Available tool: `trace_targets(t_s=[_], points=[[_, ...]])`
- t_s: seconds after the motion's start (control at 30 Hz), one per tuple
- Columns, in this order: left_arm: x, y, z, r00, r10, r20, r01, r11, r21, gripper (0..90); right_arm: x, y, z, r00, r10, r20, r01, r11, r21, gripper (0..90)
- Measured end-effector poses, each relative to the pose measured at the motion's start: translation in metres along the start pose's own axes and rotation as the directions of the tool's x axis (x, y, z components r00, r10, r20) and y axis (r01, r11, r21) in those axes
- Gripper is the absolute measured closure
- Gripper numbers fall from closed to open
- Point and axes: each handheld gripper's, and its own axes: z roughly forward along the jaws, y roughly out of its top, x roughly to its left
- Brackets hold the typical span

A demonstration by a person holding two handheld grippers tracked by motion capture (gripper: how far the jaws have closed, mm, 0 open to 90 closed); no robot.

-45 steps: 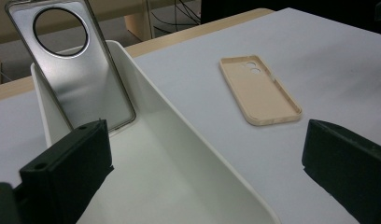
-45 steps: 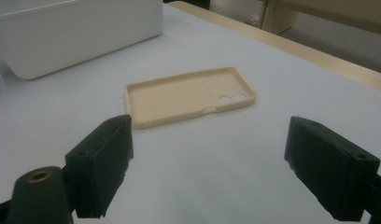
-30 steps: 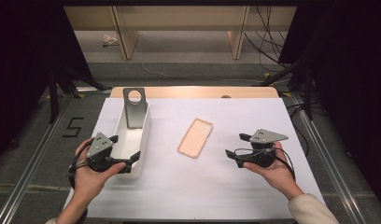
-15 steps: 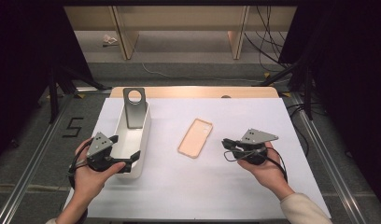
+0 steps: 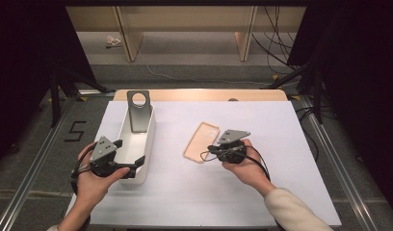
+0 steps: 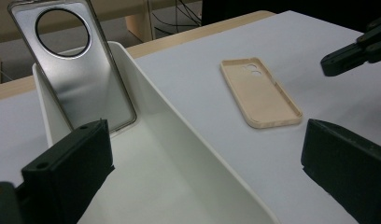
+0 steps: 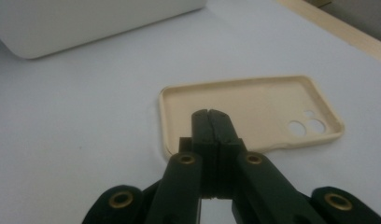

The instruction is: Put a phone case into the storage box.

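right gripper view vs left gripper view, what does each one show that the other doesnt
Right gripper view alone: the right gripper with jaws pressed together, empty, its tip above the beige phone case's near edge. Left gripper view alone: the silver phone case leaning upright inside the white bin, and the left gripper with jaws wide apart, straddling the bin's wall. Both: the beige phone case lying open side up on the white table cover, and part of the bin.

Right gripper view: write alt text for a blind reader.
The hand-held gripper, jaws shut with nothing between them, points at the near edge of a beige phone case lying open side up on a white sheet. A white bin sits beyond.
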Motion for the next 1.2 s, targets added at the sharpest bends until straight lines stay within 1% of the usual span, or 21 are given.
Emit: trace_targets(t_s=[0.1, 0.27, 0.47, 0.5, 0.57, 0.7, 0.83, 0.9, 1.2], points=[[0.000, 0.000, 0.000, 1.0000, -0.001, 0.000, 0.001, 1.0000, -0.001, 1.5, 0.002, 0.004, 0.014, 1.0000, -0.006, -0.004, 0.006, 1.000, 0.030, 90.0], [0.001, -0.001, 0.000, 1.0000, -0.001, 0.000, 0.001, 1.0000, 0.002, 1.5, 0.005, 0.009, 0.030, 1.0000, -0.001, 0.000, 0.001, 0.998, 0.068, 90.0], [0.000, 0.000, 0.000, 1.0000, -0.003, 0.001, 0.003, 1.0000, 0.000, 1.5, 0.006, 0.010, 0.049, 1.0000, -0.001, -0.008, 0.002, 0.992, 0.123, 90.0], [0.000, 0.000, 0.000, 1.0000, 0.000, 0.004, 0.000, 1.0000, -0.001, 1.5, 0.006, 0.010, 0.051, 1.0000, -0.002, -0.006, 0.003, 0.991, 0.133, 90.0], [0.000, 0.000, 0.000, 1.0000, 0.002, 0.007, -0.002, 1.0000, -0.003, 1.5, 0.005, 0.010, 0.051, 0.9997, 0.006, -0.023, -0.003, 0.989, 0.146, 90.0], [0.000, -0.001, 0.001, 1.0000, -0.001, 0.005, 0.001, 1.0000, 0.003, 1.5, 0.004, 0.009, 0.050, 0.9998, 0.008, -0.018, -0.006, 0.988, 0.156, 90.0], [0.000, 0.000, 0.000, 1.0000, 0.005, 0.003, -0.005, 1.0000, -0.001, 1.5, 0.004, 0.007, 0.053, 0.9998, 0.001, -0.020, 0.002, 0.985, 0.172, 89.8], [0.000, 0.000, 0.000, 1.0000, 0.003, 0.004, -0.003, 1.0000, 0.000, 1.5, 0.005, 0.007, 0.054, 0.9999, 0.003, -0.017, 0.000, 0.983, 0.185, 89.8], [0.000, -0.001, 0.002, 0.9999, 0.013, 0.010, -0.013, 0.9999, -0.007, 1.5, 0.006, 0.004, 0.057, 0.9996, -0.013, -0.023, 0.018, 0.973, 0.230, 90.0]])
